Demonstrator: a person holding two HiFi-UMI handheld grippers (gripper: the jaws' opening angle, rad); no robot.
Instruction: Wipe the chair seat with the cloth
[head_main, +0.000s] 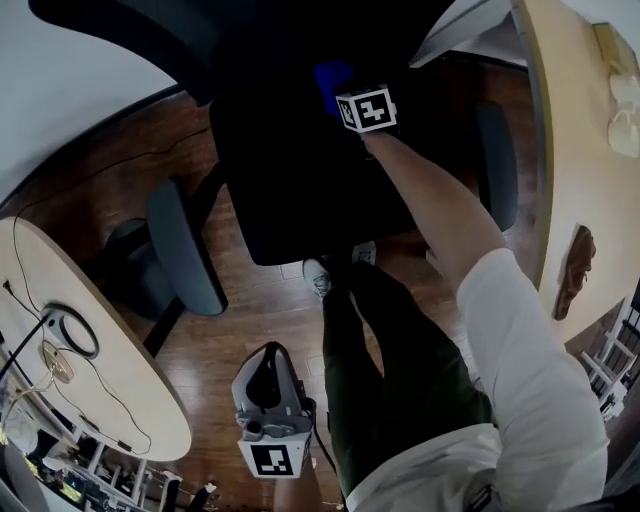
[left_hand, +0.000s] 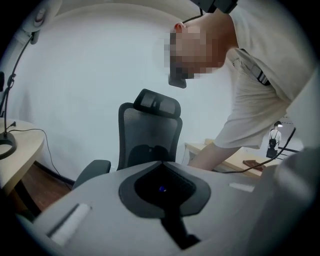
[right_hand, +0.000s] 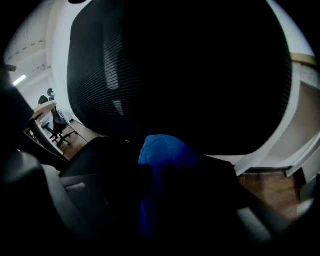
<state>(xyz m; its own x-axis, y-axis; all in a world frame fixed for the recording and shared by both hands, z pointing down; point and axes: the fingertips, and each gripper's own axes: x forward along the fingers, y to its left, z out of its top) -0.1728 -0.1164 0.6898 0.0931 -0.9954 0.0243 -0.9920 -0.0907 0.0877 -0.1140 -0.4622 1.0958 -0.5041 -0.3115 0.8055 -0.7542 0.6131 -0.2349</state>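
The right gripper (head_main: 342, 96) reaches over the black chair seat (head_main: 290, 190). Its fingers are clamped on a rumpled blue cloth (right_hand: 167, 152) at the back of the seat, below the black mesh backrest (right_hand: 180, 70). In the right gripper view those fingers are nearly lost in shadow, and only the cloth between them reads clearly; whether it presses on the seat is hard to tell. From the head view just a corner of cloth shows beside the marker cube (head_main: 367, 109). The left gripper (head_main: 268, 362) hangs low beside the person's dark-trousered legs (head_main: 400, 380), well apart from the chair. Its grey fingers (left_hand: 100, 200) meet at the tips with nothing between them. A light wooden surface (head_main: 110, 380) is cut off at the left edge.
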